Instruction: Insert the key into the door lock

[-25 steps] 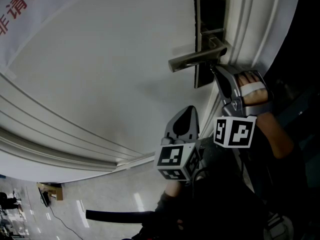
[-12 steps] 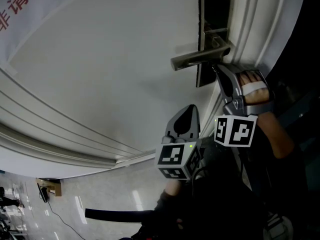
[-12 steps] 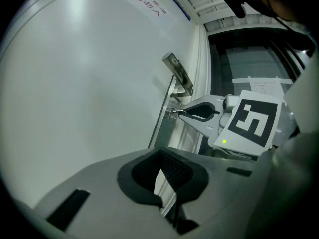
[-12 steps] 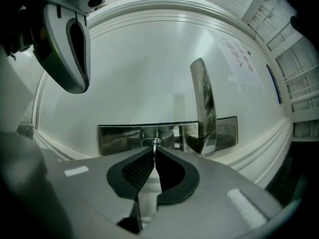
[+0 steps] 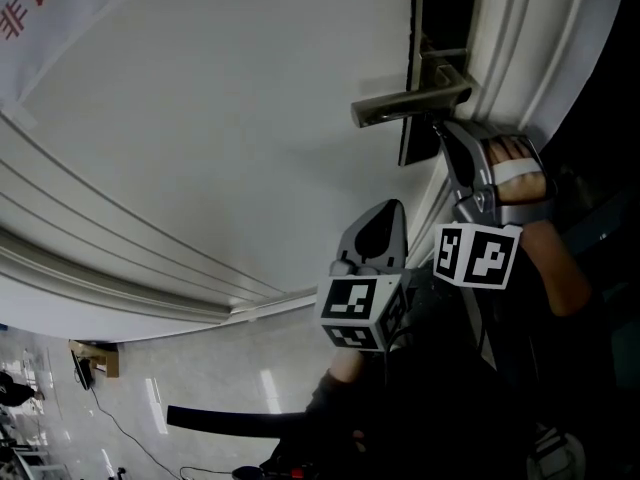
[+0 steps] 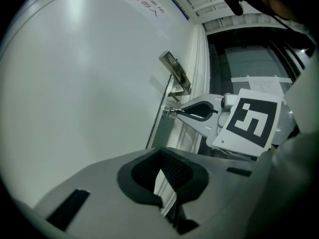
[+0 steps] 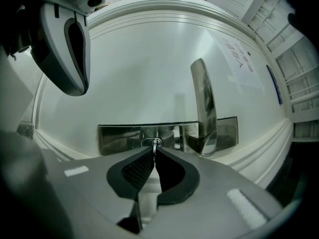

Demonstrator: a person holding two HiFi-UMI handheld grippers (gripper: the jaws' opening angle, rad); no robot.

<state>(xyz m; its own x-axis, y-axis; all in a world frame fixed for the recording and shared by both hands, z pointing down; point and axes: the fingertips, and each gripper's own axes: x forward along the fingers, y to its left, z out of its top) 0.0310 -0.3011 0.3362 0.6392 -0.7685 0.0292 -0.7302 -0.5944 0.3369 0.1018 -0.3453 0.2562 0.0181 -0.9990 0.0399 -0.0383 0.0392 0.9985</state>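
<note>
My right gripper [image 7: 155,152] is shut on a small metal key [image 7: 155,144], and the key's end is at the round keyhole of the steel lock plate [image 7: 119,138]. How deep the key sits cannot be told. The lever handle [image 7: 203,103] juts from the plate just right of the keyhole. In the head view the right gripper [image 5: 443,133] touches the lock plate [image 5: 432,28] just under the handle [image 5: 410,104]. My left gripper [image 5: 393,208] hangs lower, away from the door, shut with nothing in it. The left gripper view shows the right gripper [image 6: 175,111] at the plate.
The white door [image 5: 220,118] fills most of the views, with a raised moulded frame [image 5: 510,58] right of the lock. A paper notice with red characters [image 5: 40,8] is stuck on the door. Shiny floor [image 5: 200,388] lies below.
The head view has drifted, so the lock and handle sit slightly higher and further right. The right gripper stays at the lock plate with the key. The left gripper holds its place.
</note>
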